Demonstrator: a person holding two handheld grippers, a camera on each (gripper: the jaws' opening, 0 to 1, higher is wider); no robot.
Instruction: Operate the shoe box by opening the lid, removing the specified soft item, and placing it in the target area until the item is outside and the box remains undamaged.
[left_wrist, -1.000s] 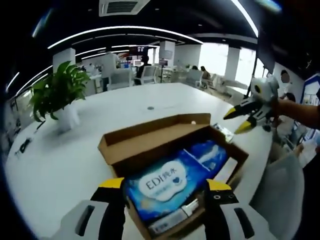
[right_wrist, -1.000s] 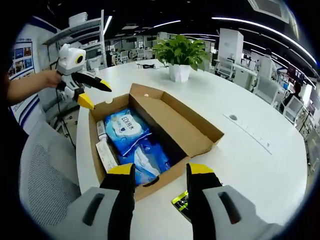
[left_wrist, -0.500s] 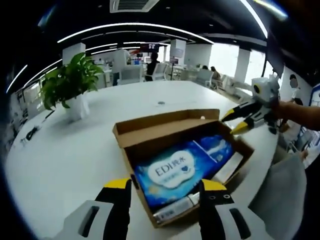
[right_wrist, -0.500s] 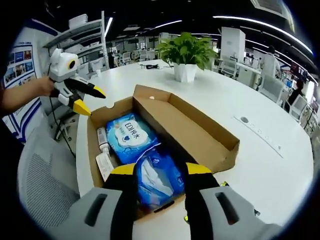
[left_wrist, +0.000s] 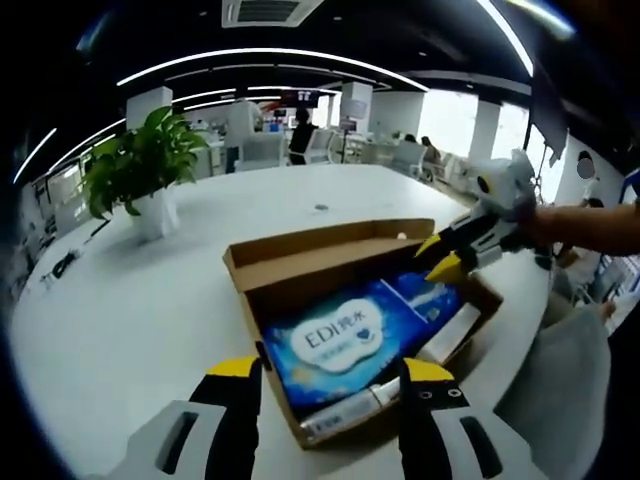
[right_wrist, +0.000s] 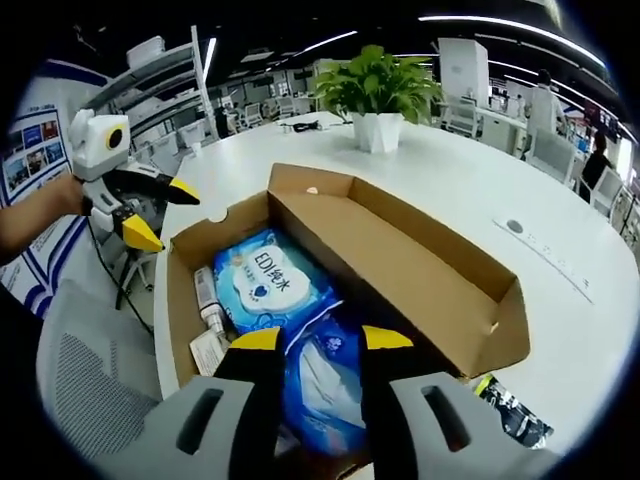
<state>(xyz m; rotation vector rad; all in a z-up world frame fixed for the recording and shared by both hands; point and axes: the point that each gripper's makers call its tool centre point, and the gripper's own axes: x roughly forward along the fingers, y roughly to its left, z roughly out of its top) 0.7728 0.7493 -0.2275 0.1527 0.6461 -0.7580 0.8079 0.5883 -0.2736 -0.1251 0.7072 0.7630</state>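
An open cardboard shoe box (left_wrist: 262, 288) (right_wrist: 180, 300) lies on the white table, its lid (left_wrist: 330, 250) (right_wrist: 400, 270) folded back. Inside are a light blue tissue pack (left_wrist: 335, 340) (right_wrist: 265, 280), a darker blue soft pack (left_wrist: 425, 295) (right_wrist: 325, 375), a tube (left_wrist: 350, 410) (right_wrist: 208, 300) and a flat white box (left_wrist: 452, 335). My left gripper (left_wrist: 330, 372) (right_wrist: 165, 215) stands open at the box's short end by the tissue pack. My right gripper (right_wrist: 320, 340) (left_wrist: 440, 257) is open, its jaws low over the darker blue pack on either side of it.
A potted plant (left_wrist: 140, 165) (right_wrist: 385, 90) stands further back on the table (left_wrist: 120, 320) (right_wrist: 570, 300). A grey mesh chair (left_wrist: 560, 390) (right_wrist: 90, 380) sits along the box's long side. A small dark packet (right_wrist: 510, 405) lies outside the box. Office desks fill the background.
My right gripper has moved forward and down into the box, over the darker blue pack. The left gripper has come closer to the box end over the second, then held.
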